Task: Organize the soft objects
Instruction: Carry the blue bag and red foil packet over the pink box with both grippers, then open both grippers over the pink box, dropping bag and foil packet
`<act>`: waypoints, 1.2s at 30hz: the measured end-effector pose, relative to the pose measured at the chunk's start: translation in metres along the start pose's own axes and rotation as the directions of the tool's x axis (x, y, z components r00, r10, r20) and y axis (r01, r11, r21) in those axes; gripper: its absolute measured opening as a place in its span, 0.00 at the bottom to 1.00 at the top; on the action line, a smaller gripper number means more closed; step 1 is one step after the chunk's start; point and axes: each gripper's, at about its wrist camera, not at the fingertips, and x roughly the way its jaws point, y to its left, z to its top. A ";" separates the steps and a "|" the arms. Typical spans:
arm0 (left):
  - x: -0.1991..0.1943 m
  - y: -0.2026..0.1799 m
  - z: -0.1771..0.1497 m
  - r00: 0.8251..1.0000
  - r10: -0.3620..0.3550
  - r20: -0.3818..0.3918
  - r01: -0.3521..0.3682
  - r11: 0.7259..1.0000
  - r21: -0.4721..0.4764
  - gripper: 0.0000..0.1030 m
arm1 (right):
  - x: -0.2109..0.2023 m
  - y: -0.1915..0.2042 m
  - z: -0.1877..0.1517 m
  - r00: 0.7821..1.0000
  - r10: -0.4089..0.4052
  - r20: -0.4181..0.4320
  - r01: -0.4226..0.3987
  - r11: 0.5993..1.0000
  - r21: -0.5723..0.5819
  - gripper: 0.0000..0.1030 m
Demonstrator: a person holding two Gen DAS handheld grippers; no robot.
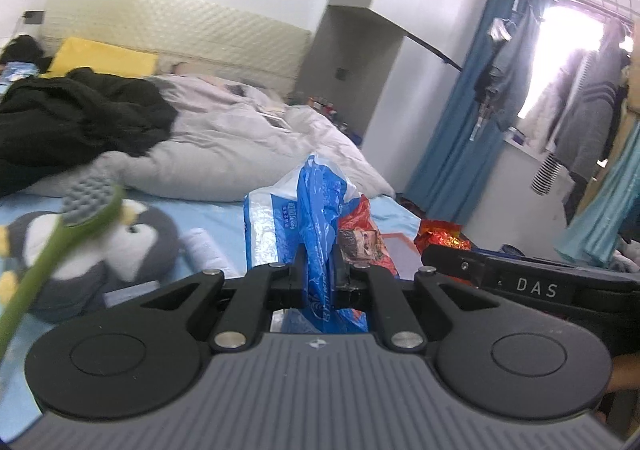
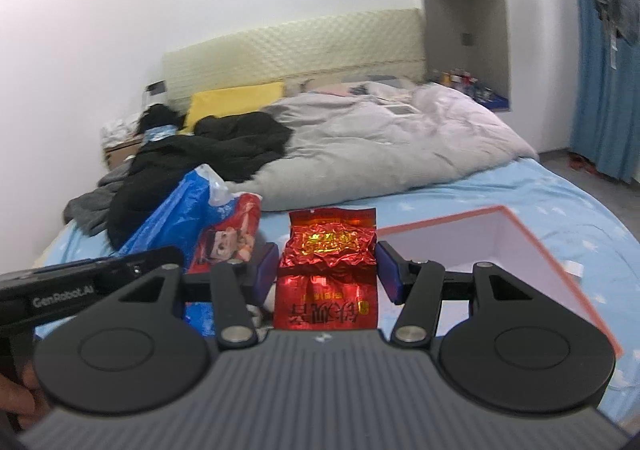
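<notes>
My left gripper (image 1: 319, 270) is shut on a blue and white plastic bag (image 1: 316, 210), held upright over the bed; the bag also shows in the right wrist view (image 2: 176, 218). A red cartoon-print packet (image 1: 366, 238) sits against the bag, also in the right wrist view (image 2: 228, 238). My right gripper (image 2: 327, 270) has its jaws spread on either side of a red foil packet (image 2: 328, 266); whether the pads touch it I cannot tell. The foil packet shows in the left wrist view (image 1: 440, 236). A penguin plush (image 1: 100, 246) lies at left.
An open pink-edged white box (image 2: 500, 250) lies on the light blue sheet at right. A grey duvet (image 2: 380, 142), black clothing (image 2: 208, 154) and yellow pillow (image 2: 236, 98) fill the far bed. A green long-handled brush (image 1: 64, 226) crosses the left. A white roll (image 1: 204, 246) lies beside the plush.
</notes>
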 end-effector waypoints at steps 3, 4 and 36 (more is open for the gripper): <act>0.019 -0.018 0.002 0.999 -0.027 -0.025 0.027 1.000 0.010 0.10 | 0.001 -0.024 0.000 0.999 -0.029 -0.023 0.030 0.999 0.024 0.54; 0.026 -0.025 0.001 0.999 -0.037 -0.032 0.038 0.999 0.018 0.10 | 0.003 -0.031 -0.001 0.999 -0.044 -0.031 0.045 0.998 0.032 0.54; 0.244 -0.079 -0.084 0.903 -0.072 -0.423 0.084 0.996 0.010 0.31 | 0.092 -0.182 -0.091 0.933 -0.180 -0.311 0.248 0.949 0.195 0.56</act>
